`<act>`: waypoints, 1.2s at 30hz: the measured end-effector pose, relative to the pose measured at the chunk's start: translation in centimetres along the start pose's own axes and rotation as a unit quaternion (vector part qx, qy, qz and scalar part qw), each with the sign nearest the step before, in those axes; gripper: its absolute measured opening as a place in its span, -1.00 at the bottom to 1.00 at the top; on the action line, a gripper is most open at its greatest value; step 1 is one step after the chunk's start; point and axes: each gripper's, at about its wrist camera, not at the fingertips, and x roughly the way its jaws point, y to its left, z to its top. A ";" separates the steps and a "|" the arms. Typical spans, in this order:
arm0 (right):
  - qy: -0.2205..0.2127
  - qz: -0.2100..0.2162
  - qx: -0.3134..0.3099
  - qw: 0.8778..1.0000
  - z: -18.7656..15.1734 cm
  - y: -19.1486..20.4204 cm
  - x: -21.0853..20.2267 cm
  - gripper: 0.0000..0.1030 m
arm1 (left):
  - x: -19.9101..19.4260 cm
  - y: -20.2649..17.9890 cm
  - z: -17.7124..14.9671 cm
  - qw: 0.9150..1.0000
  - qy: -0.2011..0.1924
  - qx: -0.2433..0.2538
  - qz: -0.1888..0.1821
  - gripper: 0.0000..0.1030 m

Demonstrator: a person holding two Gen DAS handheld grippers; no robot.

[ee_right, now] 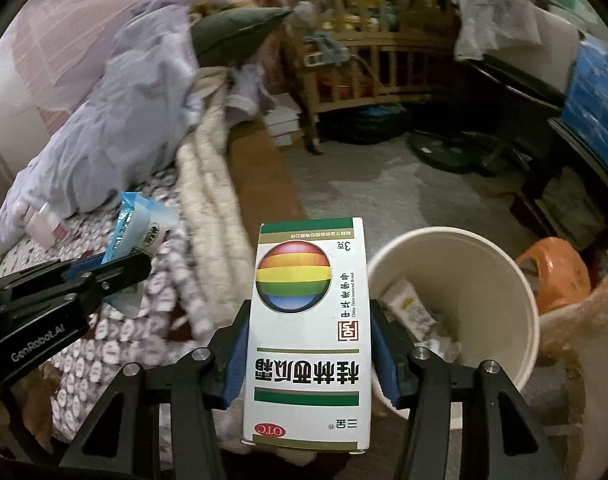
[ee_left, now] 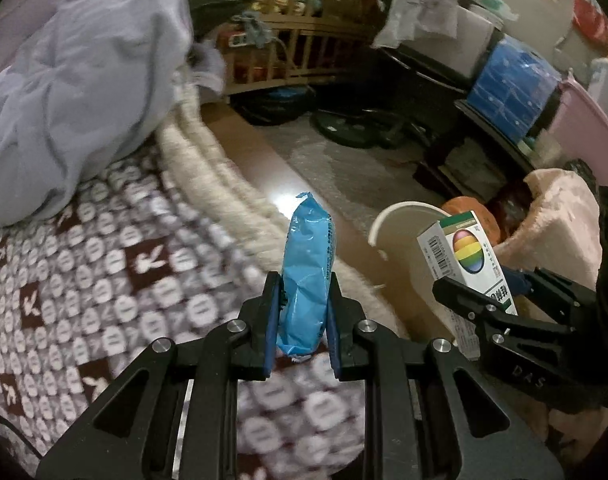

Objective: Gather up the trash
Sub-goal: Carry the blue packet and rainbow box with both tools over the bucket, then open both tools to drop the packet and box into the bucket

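Only right wrist view shows inside of round cream plastic waste bin (ee_right: pixel 500 280): crumpled wrappers at bottom; left view shows rim alone. Bed's brown-and-white patterned woven blanket (ee_left: pixel 83 280) lies beneath. Right gripper (ee_right: pixel 310 344) clamped on stiff white cardboard medicine box with rainbow ball (ee_right: pixel 308 320), just beside bin. Left gripper (ee_left: pixel 301 312) clamped on crinkly blue plastic packet (ee_left: pixel 308 276), upright above blanket edge.

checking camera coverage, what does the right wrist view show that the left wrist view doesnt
Only the right wrist view: trash lying inside the white bin, the medicine box face-on in the right claw, a pink bottle on the bed.
Only the left wrist view: the blue wrapper pinched upright in the left claw, a pink tub at the right edge.
Both: box, wrapper, bin, patterned blanket, wooden crib.
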 end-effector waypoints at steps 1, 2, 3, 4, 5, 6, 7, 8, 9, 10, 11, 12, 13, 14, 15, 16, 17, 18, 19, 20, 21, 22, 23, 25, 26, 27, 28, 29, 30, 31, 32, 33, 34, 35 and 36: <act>0.000 -0.003 0.004 1.000 -0.1 -0.6 -0.1 0.00 | 0.2 -0.5 0.2 1.000 0.001 0.003 -0.004 -0.65; 0.000 -0.007 0.010 1.000 -0.1 -1.3 -0.1 0.00 | 0.4 -1.1 0.4 1.000 0.002 0.006 -0.008 -0.65; -0.001 -0.013 0.016 1.000 -0.3 -2.1 -0.3 0.00 | 0.6 -1.5 0.5 1.000 0.003 0.008 -0.012 -0.65; -0.001 -0.017 0.020 1.000 -0.4 -2.7 -0.4 0.00 | 0.9 -2.0 0.7 1.000 0.005 0.010 -0.018 -0.65; -0.001 -0.023 0.028 0.999 -0.5 -3.7 -0.5 0.00 | 1.2 -2.5 0.9 1.000 0.008 0.011 -0.025 -0.65; 0.000 -0.028 0.034 0.999 -0.6 -4.5 -0.5 0.00 | 1.5 -3.0 1.1 0.999 0.010 0.012 -0.032 -0.65; 0.001 -0.033 0.040 0.999 -0.7 -5.3 -0.5 0.00 | 1.9 -3.6 1.3 0.999 0.013 0.014 -0.040 -0.65; 0.002 -0.039 0.045 0.998 -0.8 -6.0 -0.5 0.00 | 2.2 -4.2 1.4 0.999 0.015 0.015 -0.044 -0.65; 0.003 -0.043 0.050 0.998 -0.9 -6.6 -0.5 0.00 | 2.5 -4.7 1.5 0.999 0.017 0.017 -0.048 -0.65; 0.005 -0.048 0.057 0.997 -1.0 -7.4 -0.4 0.00 | 2.9 -5.2 1.7 0.998 0.020 0.018 -0.054 -0.65; 0.006 -0.051 0.063 0.997 -1.1 -8.1 -0.4 0.00 | 3.3 -5.8 1.8 0.998 0.023 0.020 -0.062 -0.65; 0.007 -0.054 0.069 0.996 -1.1 -8.6 -0.3 0.00 | 3.7 -6.3 1.9 0.997 0.027 0.021 -0.067 -0.65; 0.009 -0.057 0.076 0.995 -1.2 -9.3 -0.1 0.00 | 4.1 -6.7 2.0 0.997 0.030 0.023 -0.072 -0.65; 0.010 -0.058 0.079 0.995 -1.2 -9.7 0.0 0.00 | 4.7 -7.3 2.1 0.996 0.035 0.025 -0.076 -0.65; 0.013 -0.060 0.084 0.995 -1.4 -10.3 0.2 0.00 | 5.1 -7.8 2.2 0.996 0.037 0.027 -0.080 -0.65; 0.015 -0.062 0.087 0.994 -1.5 -10.7 0.4 0.00 | 5.5 -8.3 2.2 0.995 0.039 0.029 -0.084 -0.65; 0.017 -0.064 0.090 0.994 -1.6 -11.1 0.7 0.00 | 5.8 -8.7 2.3 0.995 0.041 0.031 -0.085 -0.65; 0.018 -0.065 0.094 0.993 -1.7 -11.5 0.9 0.00 | 6.2 -9.2 2.3 0.995 0.044 0.033 -0.086 -0.65; 0.020 -0.065 0.099 0.993 -1.8 -11.9 1.1 0.00 | 6.5 -9.4 2.4 0.995 0.046 0.034 -0.088 -0.65; 0.021 -0.066 0.103 0.992 -1.9 -12.3 1.3 0.00 | 6.9 -9.8 2.5 0.994 0.048 0.036 -0.089 -0.65; 0.023 -0.066 0.108 0.992 -2.0 -12.6 1.4 0.00 | 7.1 -10.0 2.5 0.994 0.049 0.037 -0.088 -0.65; 0.024 -0.066 0.112 0.991 -2.1 -12.9 1.6 0.00 | 7.4 -10.4 2.5 0.994 0.050 0.039 -0.089 -0.65; 0.021 -0.073 0.117 0.990 -2.1 -13.0 1.8 0.00 | 7.7 -10.6 2.6 0.994 0.051 0.039 -0.090 -0.65; 0.024 -0.073 0.127 0.989 -2.2 -13.5 2.1 0.00 | 8.1 -10.9 2.7 0.994 0.052 0.040 -0.090 -0.65; 0.023 -0.072 0.132 0.988 -2.2 -13.8 2.3 0.00 | 8.3 -11.0 2.7 0.994 0.051 0.041 -0.090 -0.65; 0.023 -0.073 0.134 0.988 -2.2 -13.8 2.4 0.00 | 8.4 -11.2 2.7 0.994 0.051 0.041 -0.089 -0.65; 0.022 -0.073 0.137 0.988 -2.2 -13.9 2.5 0.00 | 8.5 -11.2 2.7 0.994 0.050 0.041 -0.089 -0.65; 0.021 -0.074 0.140 0.987 -2.2 -14.1 2.6 0.00 | 8.6 -11.3 2.7 0.994 0.050 0.041 -0.092 -0.65; 0.022 -0.074 0.142 0.987 -2.3 -14.2 2.7 0.00 | 8.7 -11.4 2.8 0.993 0.049 0.040 -0.096 -0.65; 0.021 -0.074 0.145 0.986 -2.3 -14.4 2.7 0.00 | 8.8 -11.3 2.7 0.993 0.048 0.040 -0.098 -0.63; 0.018 -0.072 0.150 0.986 -2.3 -14.6 2.7 0.01 | 8.8 -11.4 2.7 0.993 0.047 0.041 -0.101 -0.63; 0.015 -0.071 0.154 0.985 -2.4 -14.8 2.6 0.02 | 8.8 -11.3 2.6 0.993 0.046 0.043 -0.101 -0.61; 0.014 -0.072 0.155 0.985 -2.4 -14.9 2.6 0.06 | 8.8 -11.3 2.6 0.993 0.045 0.046 -0.100 -0.49; 0.014 -0.072 0.154 0.985 -2.5 -14.9 2.5 0.19 | 8.8 -11.4 2.6 0.993 0.043 0.049 -0.099 -0.20; 0.011 -0.071 0.155 0.985 -2.6 -15.0 2.4 0.26 | 8.7 -11.3 2.6 0.993 0.041 0.048 -0.104 -0.05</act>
